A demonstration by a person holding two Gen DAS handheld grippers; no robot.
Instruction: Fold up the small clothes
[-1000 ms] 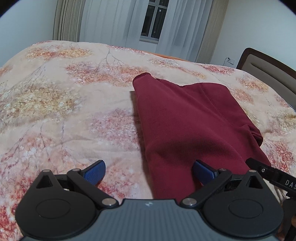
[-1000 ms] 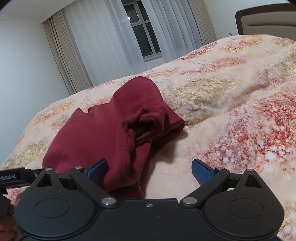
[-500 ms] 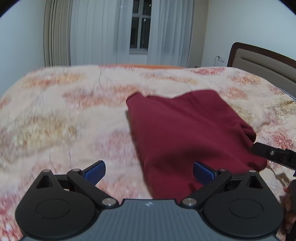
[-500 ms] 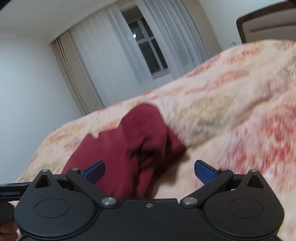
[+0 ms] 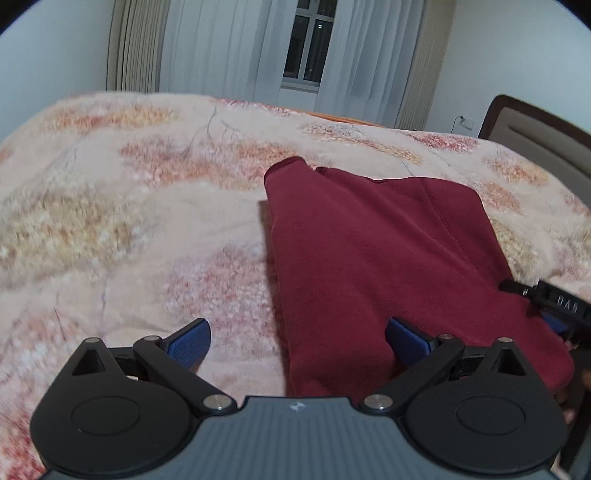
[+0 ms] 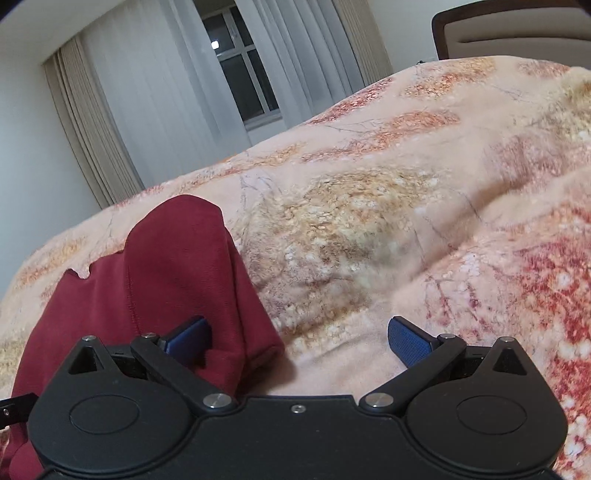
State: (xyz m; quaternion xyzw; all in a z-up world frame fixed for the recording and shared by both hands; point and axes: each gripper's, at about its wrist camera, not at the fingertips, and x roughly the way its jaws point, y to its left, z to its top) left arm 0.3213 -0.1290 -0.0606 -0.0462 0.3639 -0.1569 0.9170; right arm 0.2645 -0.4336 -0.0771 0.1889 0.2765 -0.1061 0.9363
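A dark red folded garment [image 5: 373,258] lies on the floral bedspread [image 5: 129,229]. My left gripper [image 5: 297,338] is open, low over the garment's near left edge, with its right pad over the cloth and its left pad over the bedspread. My right gripper [image 6: 299,334] is open at the garment's near right corner [image 6: 177,280]; its left pad is over the cloth, its right pad over the bedspread [image 6: 424,221]. The right gripper's tip [image 5: 554,306] shows at the right edge of the left wrist view. Neither holds anything.
A brown headboard [image 5: 543,136] stands at the right of the bed, also seen in the right wrist view [image 6: 517,26]. White curtains and a window [image 5: 303,51] are behind the far edge of the bed.
Both grippers have dropped lower and moved in over the garment's near edge. The bunched right side of the garment now lies flatter. Both stay open.
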